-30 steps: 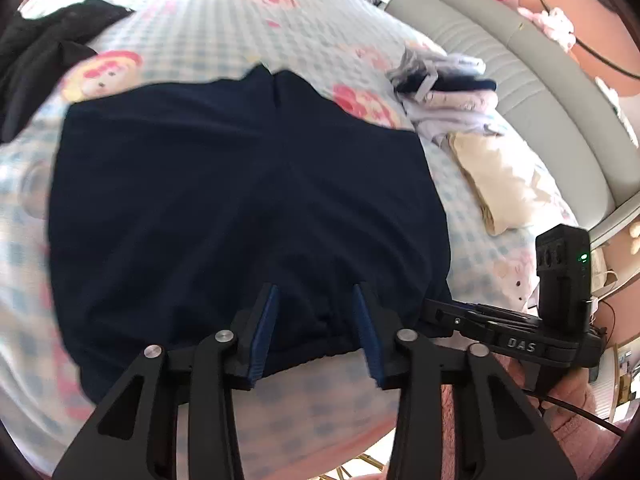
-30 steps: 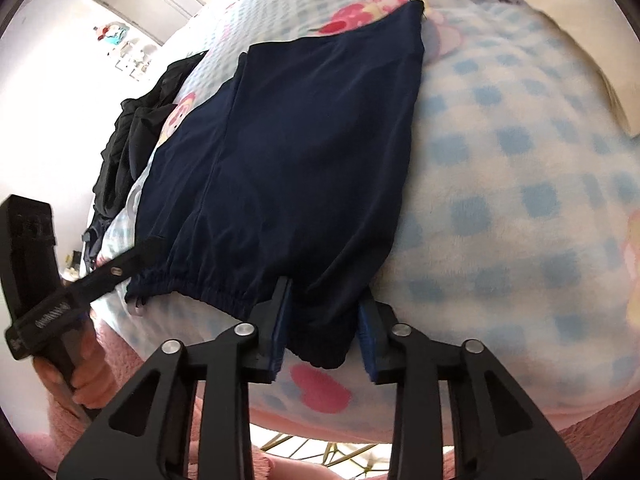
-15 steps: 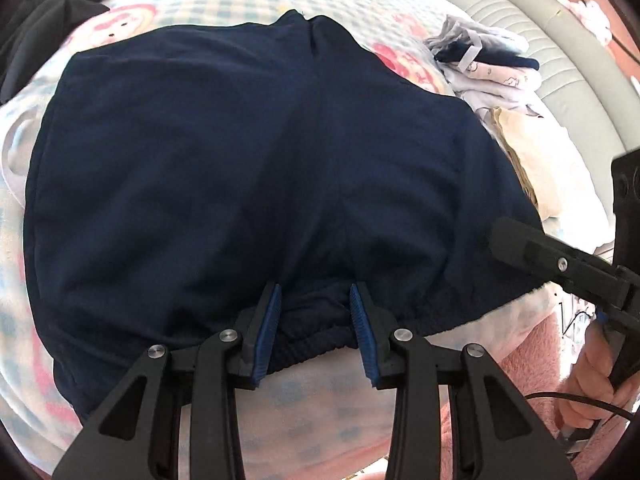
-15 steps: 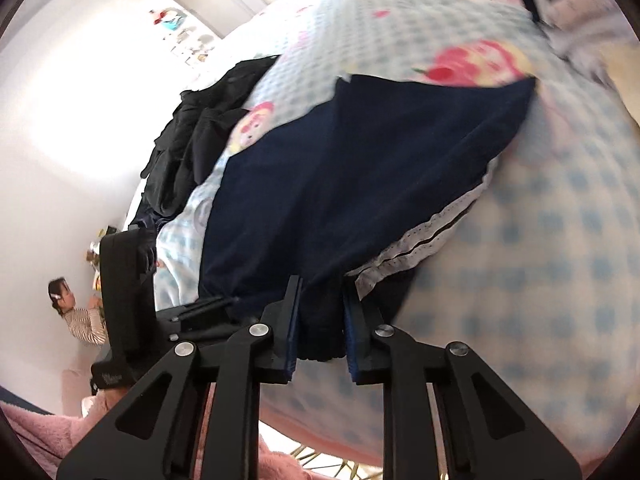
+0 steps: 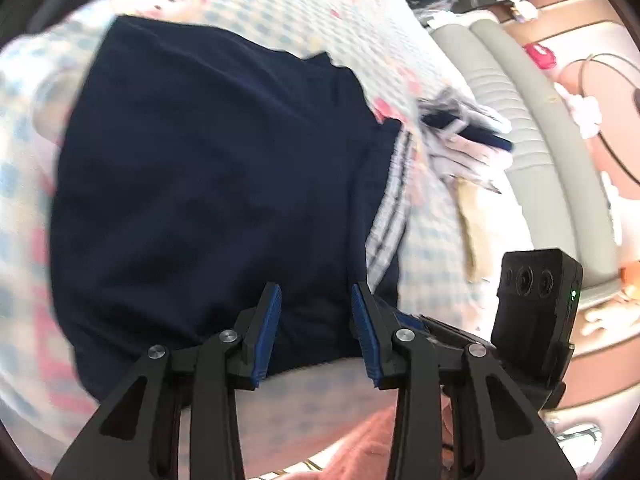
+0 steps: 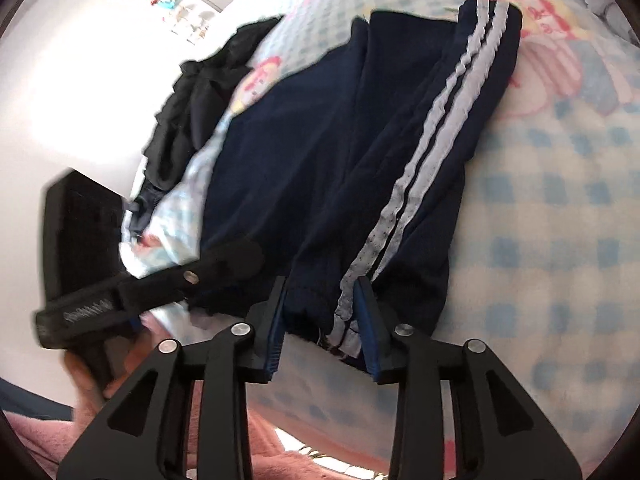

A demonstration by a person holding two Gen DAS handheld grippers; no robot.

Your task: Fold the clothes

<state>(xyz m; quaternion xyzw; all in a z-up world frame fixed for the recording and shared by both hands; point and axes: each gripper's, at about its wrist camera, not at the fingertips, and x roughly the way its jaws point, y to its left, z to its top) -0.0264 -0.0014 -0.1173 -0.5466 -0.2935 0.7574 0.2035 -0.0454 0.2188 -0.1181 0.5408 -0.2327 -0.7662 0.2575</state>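
While both tools gape unclenched, navy shorts (image 6: 320, 152) lie folded, white side stripes (image 6: 424, 152) up.

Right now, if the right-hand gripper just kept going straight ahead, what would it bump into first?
Most likely the navy shorts. The right gripper has its open fingers either side of their white-striped waistband edge, so fabric comes first, though exact depth is hard to judge.

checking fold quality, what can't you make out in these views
- Navy shorts underside layer: both views, hidden by the top layer.
- Waistband: right wrist view, partly covered by the right gripper.
- Black clothes pile: blurred.
- Left gripper: whether its pads touch the fabric, motion blur.
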